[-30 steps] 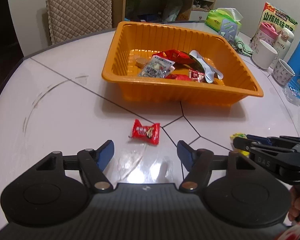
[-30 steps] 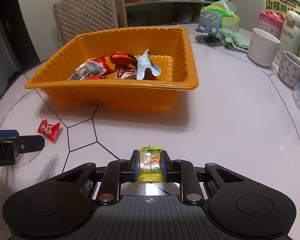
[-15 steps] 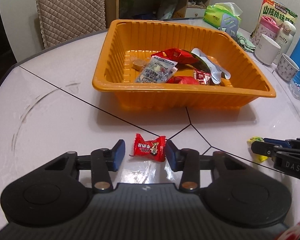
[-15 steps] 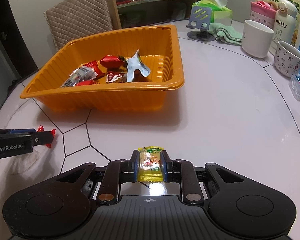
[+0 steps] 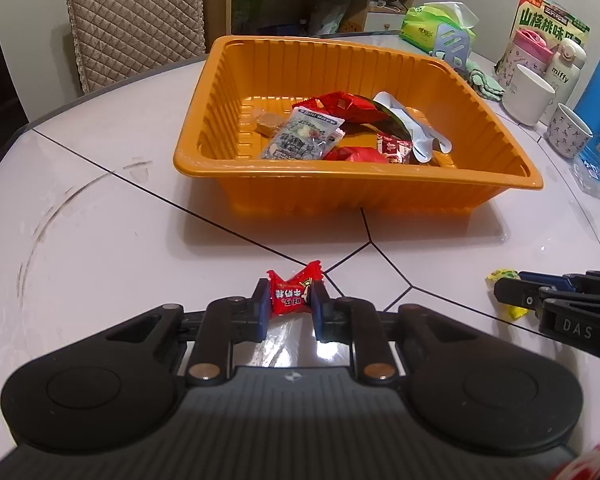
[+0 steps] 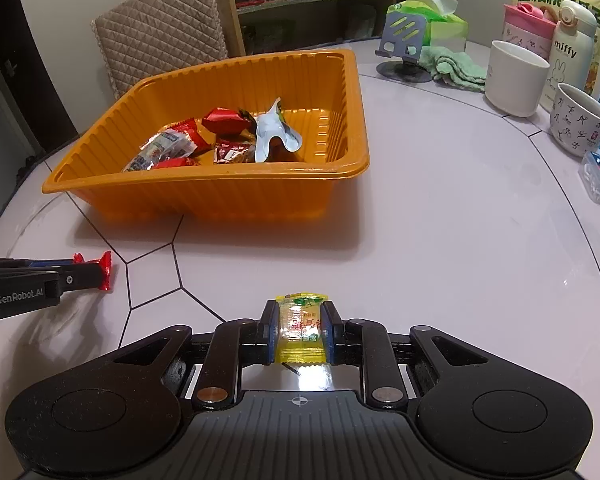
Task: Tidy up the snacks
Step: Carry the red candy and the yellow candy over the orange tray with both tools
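Observation:
My left gripper [image 5: 289, 300] is shut on a small red candy [image 5: 294, 294], low over the white table. It also shows at the left edge of the right wrist view [image 6: 80, 278], with the red candy [image 6: 106, 264] sticking out. My right gripper [image 6: 299, 328] is shut on a yellow candy [image 6: 300, 326], and shows in the left wrist view [image 5: 512, 294] with the yellow candy [image 5: 500, 276]. The orange tray [image 5: 356, 170] [image 6: 204, 178] lies beyond both and holds several snack packets [image 5: 300, 138].
At the far right stand a white mug [image 6: 514, 78], a patterned cup [image 6: 578, 124], a miffy bottle [image 6: 572, 46], a phone stand [image 6: 404, 46], a green cloth [image 6: 454, 66] and a tissue pack [image 6: 436, 18]. A quilted chair [image 5: 134, 20] is behind the table.
My left gripper moved forward around the red candy and shut on it, lifting its wrapper end. The right gripper kept its hold on the yellow candy and shifted slightly.

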The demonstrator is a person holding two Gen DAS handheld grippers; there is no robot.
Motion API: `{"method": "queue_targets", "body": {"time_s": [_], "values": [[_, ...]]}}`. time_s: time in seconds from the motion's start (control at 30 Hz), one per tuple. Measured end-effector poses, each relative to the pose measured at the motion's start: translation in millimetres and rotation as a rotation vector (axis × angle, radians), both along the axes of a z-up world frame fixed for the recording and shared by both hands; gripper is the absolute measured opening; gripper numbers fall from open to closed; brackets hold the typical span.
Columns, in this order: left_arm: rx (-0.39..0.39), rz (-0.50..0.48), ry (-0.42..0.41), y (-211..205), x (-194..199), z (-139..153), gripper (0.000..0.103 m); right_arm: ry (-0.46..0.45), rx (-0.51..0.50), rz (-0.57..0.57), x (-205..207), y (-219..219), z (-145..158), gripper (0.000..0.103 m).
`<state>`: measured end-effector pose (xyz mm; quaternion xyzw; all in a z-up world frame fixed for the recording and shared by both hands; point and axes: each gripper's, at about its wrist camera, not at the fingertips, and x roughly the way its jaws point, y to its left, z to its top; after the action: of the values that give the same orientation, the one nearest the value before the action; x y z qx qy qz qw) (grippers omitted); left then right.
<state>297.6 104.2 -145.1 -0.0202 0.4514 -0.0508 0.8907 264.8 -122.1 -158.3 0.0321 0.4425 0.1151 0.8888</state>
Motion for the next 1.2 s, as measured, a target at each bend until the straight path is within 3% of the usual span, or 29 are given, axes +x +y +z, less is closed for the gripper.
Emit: {"method": "queue_targets", "body": {"time_s": [0.33,0.57,0.73,1.0,1.2], "values": [[-0.025,0.004,-0.015,0.4,-11.2,14.9,0.018,0.019,0.038,-0.011,-3.8,-11.7,6.7,0.022],[-0.082,0.022,-0.040,9.2,-31.4,37.7,0.018,0.007,0.086,0.035,-16.7,-23.2,30.8,0.022],[-0.079,0.011,-0.082,11.8,-38.1,59.4,0.018,-0.016,0.110,0.067,-20.8,-25.3,50.3,0.022],[-0.078,-0.005,-0.160,8.2,-18.7,91.1,0.018,-0.104,0.150,0.087,0.7,-24.1,84.5,0.022],[-0.058,-0.007,-0.187,1.4,12.7,97.9,0.018,-0.145,0.168,0.079,36.6,-24.4,95.4,0.022]]}}
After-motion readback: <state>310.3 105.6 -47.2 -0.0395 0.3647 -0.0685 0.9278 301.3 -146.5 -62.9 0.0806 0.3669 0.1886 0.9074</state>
